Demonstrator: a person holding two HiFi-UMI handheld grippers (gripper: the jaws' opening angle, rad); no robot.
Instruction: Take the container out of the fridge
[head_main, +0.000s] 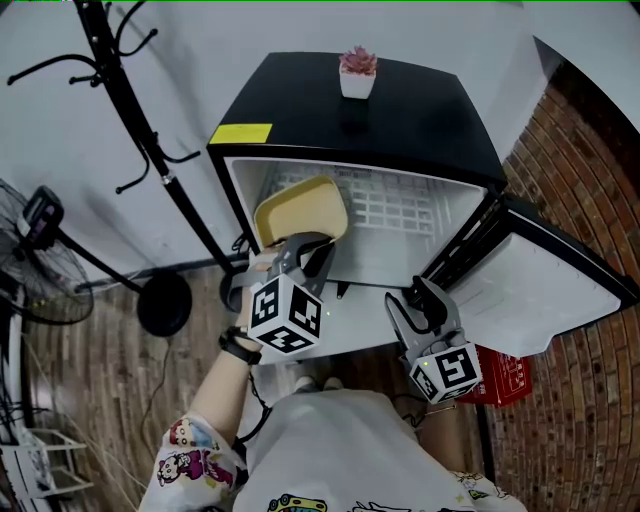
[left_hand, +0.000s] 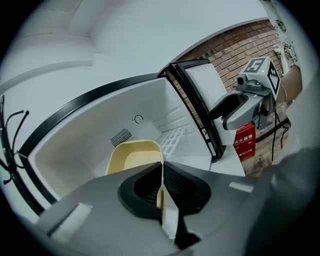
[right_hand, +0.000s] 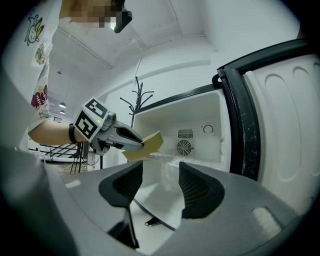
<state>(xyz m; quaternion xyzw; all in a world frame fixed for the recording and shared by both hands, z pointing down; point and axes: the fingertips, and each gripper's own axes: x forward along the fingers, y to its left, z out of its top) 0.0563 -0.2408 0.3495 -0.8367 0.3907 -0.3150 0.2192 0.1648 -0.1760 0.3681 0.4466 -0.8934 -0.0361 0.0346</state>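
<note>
1. Head view. Nearest the lens, at the bottom edge: printed shirt (head_main: 340, 450). Just beyond, left gripper (head_main: 308, 250) clamped on the near rim of the cream container (head_main: 300, 208). Container tilted, raised above the front of the wire shelf (head_main: 395, 205), at the left of the open fridge (head_main: 420, 120) mouth. Rim grip probably chosen for the thin wall, the one part narrow enough for the jaws. Right gripper (head_main: 412, 293) low and to the right, close to the hinge side of the swung-out door (head_main: 540, 290). Small plant pot (head_main: 358, 72) on the fridge top, well apart from the work.

2. Left gripper view. Jaws almost together, with the container (left_hand: 132, 157) wall pinched edge-on between the pads. Open bowl pointing away toward the fridge's back wall. Door (left_hand: 200, 95) wide open at right, giving a free path outward.

3. Right gripper view. Jaws apart, nothing held, only the fridge floor showing through the gap. Pointed level into the cabinet beside the door (right_hand: 285, 125), likely parked there to stay out of the left gripper's way. Container (right_hand: 150, 145) at the front of the opening, off the shelf. Judged nearly out, with only the draw-back left.
</note>
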